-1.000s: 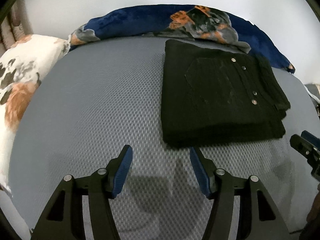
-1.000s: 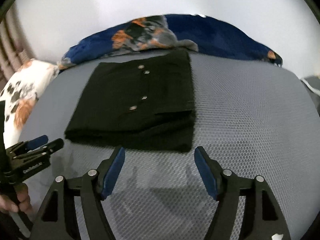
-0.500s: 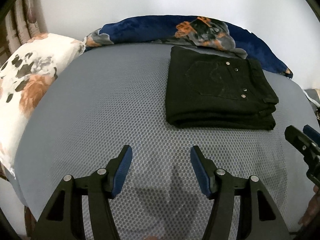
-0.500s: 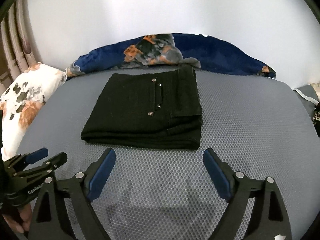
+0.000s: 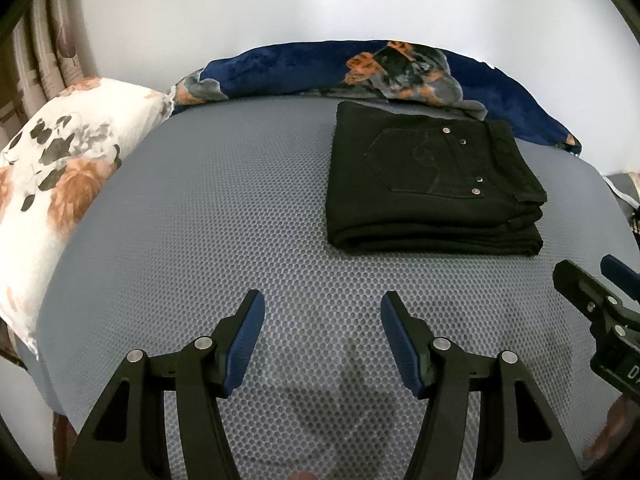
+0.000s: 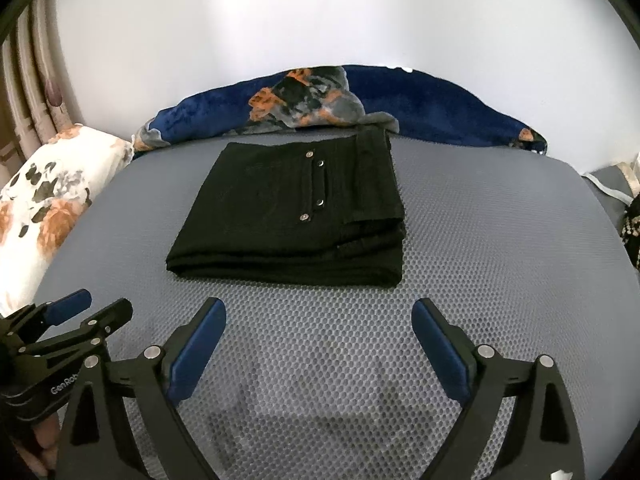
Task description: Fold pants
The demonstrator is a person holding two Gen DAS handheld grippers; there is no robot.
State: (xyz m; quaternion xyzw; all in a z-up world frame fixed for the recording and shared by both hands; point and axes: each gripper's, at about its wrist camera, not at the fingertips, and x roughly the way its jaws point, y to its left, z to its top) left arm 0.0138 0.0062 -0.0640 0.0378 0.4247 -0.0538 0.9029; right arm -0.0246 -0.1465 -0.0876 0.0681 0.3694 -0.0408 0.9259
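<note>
Grey mattress [image 5: 208, 216]: folded pants [image 6: 292, 216] farther off (both tongs withdrawn).

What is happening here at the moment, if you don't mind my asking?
A person holding a gripper in each hand is folding pants on a grey mattress. The black pants lie folded into a neat rectangle, pocket rivets up, near a blue blanket. The left gripper and right gripper are both open, empty, and short of the pants, touching nothing. A floral pillow lies to the left. The folding looks done.
</note>
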